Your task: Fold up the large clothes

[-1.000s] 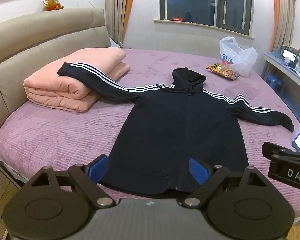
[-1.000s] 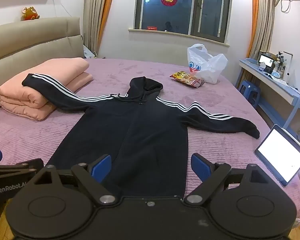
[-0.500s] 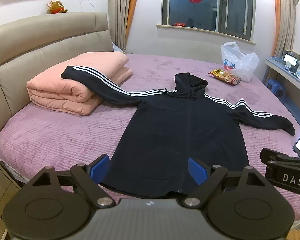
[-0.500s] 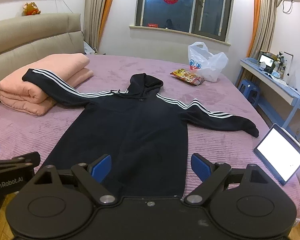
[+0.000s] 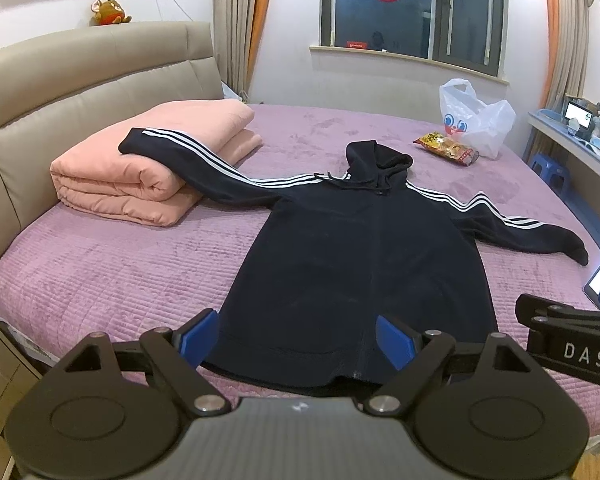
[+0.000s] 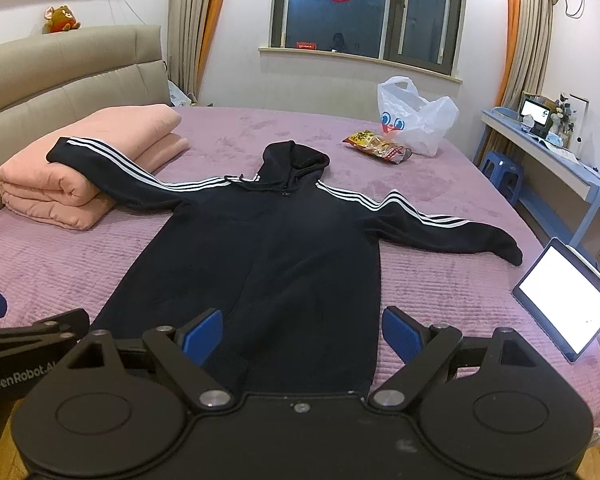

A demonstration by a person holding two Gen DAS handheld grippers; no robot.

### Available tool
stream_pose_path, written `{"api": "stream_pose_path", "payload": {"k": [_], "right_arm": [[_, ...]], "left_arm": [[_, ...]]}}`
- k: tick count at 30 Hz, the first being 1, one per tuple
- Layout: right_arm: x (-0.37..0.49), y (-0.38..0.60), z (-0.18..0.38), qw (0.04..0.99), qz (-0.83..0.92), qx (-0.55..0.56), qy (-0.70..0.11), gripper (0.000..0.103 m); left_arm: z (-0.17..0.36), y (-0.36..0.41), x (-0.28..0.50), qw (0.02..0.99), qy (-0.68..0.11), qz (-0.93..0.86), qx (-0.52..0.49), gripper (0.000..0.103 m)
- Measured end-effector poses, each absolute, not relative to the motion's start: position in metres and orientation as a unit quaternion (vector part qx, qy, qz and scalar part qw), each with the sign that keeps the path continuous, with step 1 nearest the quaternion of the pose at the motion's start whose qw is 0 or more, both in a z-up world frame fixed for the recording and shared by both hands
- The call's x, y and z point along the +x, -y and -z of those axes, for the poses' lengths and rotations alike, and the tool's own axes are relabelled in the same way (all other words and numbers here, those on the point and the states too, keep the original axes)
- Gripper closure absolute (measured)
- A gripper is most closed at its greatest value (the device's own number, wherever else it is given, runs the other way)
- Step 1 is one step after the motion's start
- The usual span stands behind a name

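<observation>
Nothing moved: hoodie (image 5: 360,264) lies flat beyond both open tools.

a black hooded sweatshirt (image 5: 356,264) lies spread flat and face up on the purple quilted bedspread (image 5: 100,272), hem at the near edge, hood (image 5: 378,160) pointing to the far side. three white stripes run along each sleeve. the left sleeve (image 5: 188,160) stretches out and climbs onto the folded pink blanket (image 5: 132,176), its cuff resting on top. the right sleeve (image 5: 528,228) angles out to the right with a slight bend, cuff flat on the bedspread. drawstrings trail below the hood.
</observation>
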State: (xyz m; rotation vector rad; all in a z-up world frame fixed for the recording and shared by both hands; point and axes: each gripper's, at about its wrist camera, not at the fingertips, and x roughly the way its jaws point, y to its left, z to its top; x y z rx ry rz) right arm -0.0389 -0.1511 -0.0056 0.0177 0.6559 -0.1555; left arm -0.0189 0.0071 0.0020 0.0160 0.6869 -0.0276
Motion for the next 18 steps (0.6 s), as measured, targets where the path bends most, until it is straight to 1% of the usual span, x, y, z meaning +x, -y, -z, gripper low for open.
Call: {"api": "stream_pose_path", "payload": {"k": [18], "right_arm": [[-0.0390, 0.1505, 0.0062, 0.943, 0.074, 0.012, -0.323, 0.000]], "left_arm": [[-0.0012, -0.0073, -0.0203, 0.941, -0.338, 0.014, 0.007, 0.015]]}}
